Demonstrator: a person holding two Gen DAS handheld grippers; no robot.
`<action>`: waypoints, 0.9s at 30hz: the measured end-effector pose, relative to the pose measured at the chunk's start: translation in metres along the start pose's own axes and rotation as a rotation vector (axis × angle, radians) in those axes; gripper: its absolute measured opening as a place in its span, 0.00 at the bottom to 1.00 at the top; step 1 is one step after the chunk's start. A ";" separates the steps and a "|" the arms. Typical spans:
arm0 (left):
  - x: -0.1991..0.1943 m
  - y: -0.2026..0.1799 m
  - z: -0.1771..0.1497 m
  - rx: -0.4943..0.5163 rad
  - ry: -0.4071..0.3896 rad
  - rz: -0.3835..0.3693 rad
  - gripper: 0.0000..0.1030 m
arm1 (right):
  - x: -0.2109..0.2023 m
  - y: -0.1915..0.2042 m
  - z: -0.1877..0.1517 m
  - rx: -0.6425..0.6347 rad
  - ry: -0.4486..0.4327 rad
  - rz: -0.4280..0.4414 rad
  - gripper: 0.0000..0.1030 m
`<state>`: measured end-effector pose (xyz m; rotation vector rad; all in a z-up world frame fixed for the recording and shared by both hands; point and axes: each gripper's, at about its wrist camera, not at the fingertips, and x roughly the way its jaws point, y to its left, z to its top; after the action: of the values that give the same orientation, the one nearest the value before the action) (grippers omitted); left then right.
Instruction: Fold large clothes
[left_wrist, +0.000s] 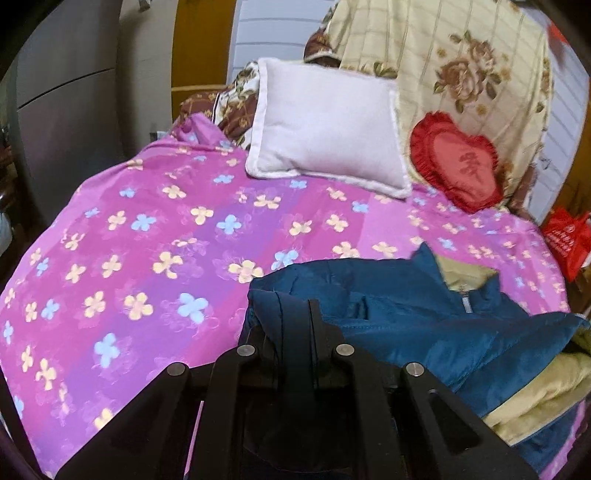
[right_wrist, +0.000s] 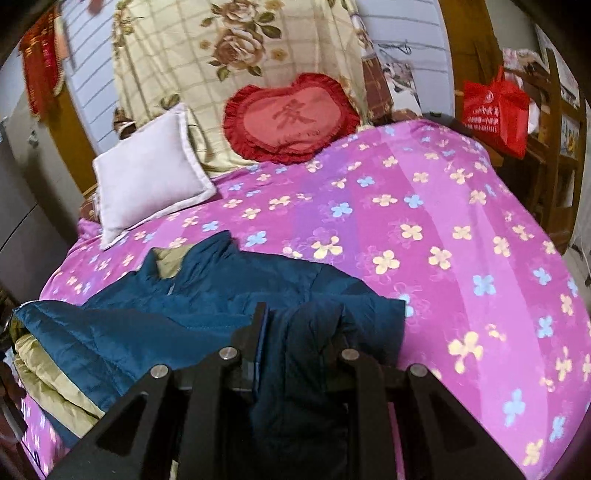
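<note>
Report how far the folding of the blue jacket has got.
Done: the blue padded jacket with beige lining lies on the pink flowered bedspread. In hand: the left gripper and right gripper are each shut on bunched jacket fabric. Left: it looks crumpled, lining showing, no neat fold yet.

A bed (left_wrist: 147, 236) is covered with a pink flowered sheet. At the bed's head, a white pillow (left_wrist: 325, 125) and a red heart-shaped cushion (left_wrist: 458, 162) are propped against a cream rose-patterned quilt (left_wrist: 443, 55). A red bag (right_wrist: 495, 110) is seen beside the bed.
</note>
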<state>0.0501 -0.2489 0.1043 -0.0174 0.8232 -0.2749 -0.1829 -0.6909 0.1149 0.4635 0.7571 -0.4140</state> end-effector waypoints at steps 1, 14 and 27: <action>0.007 -0.002 -0.001 0.003 0.007 0.008 0.00 | 0.011 -0.001 0.000 0.013 0.016 -0.009 0.20; 0.047 -0.011 0.003 -0.040 0.062 -0.029 0.00 | -0.068 -0.020 -0.016 0.003 -0.162 0.057 0.74; 0.023 0.003 0.016 -0.065 0.077 -0.124 0.13 | -0.009 0.167 -0.060 -0.487 -0.017 0.198 0.73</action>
<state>0.0774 -0.2529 0.0979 -0.1203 0.9086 -0.3674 -0.1368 -0.5194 0.1247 0.0752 0.7579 -0.0406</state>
